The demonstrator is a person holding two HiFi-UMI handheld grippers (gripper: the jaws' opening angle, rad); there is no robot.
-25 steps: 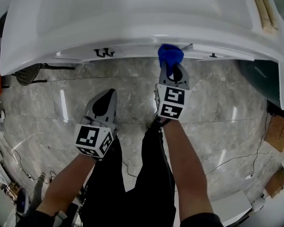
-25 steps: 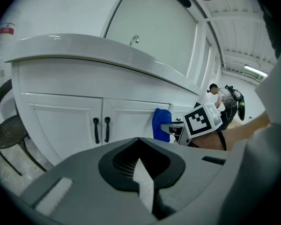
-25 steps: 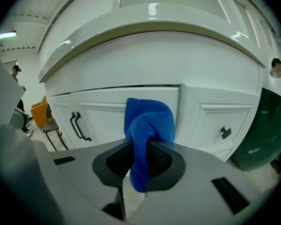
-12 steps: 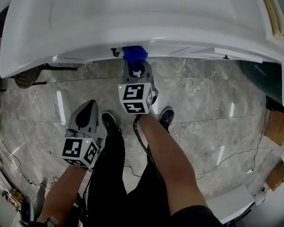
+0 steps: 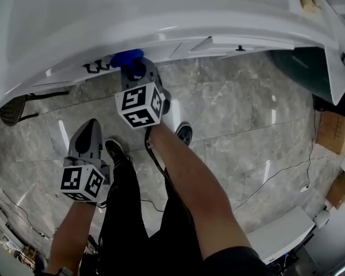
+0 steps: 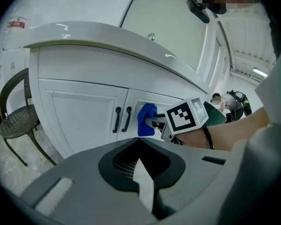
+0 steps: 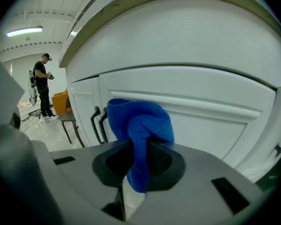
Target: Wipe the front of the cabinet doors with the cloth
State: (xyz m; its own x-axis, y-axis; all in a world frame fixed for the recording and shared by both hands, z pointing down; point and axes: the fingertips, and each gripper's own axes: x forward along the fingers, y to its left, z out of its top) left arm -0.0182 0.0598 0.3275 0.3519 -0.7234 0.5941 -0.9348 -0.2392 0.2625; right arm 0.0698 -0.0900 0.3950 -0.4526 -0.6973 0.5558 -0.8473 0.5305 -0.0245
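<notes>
The blue cloth [image 5: 126, 58] is bunched in my right gripper [image 5: 132, 71], which is shut on it and presses it on the white cabinet door [image 5: 178, 46], just right of the pair of black handles [image 5: 95, 68]. In the right gripper view the cloth [image 7: 140, 125] bulges out of the jaws in front of the door panel [image 7: 192, 121], with the handles [image 7: 97, 121] to its left. My left gripper [image 5: 92, 125] hangs lower and back from the cabinet, shut with nothing in it. Its own view shows the cloth [image 6: 146, 120] beside the handles [image 6: 122, 120].
A white countertop [image 5: 161, 10] overhangs the doors. A black wire chair [image 6: 16, 121] stands left of the cabinet. Cardboard boxes [image 5: 333, 137] and cables lie on the grey marble floor at the right. A person [image 7: 40, 86] stands far off near an orange seat [image 7: 61, 100].
My right gripper has carried the cloth leftward along the cabinet front, from the right door to beside the black handles. The left gripper has drifted left and lower.
</notes>
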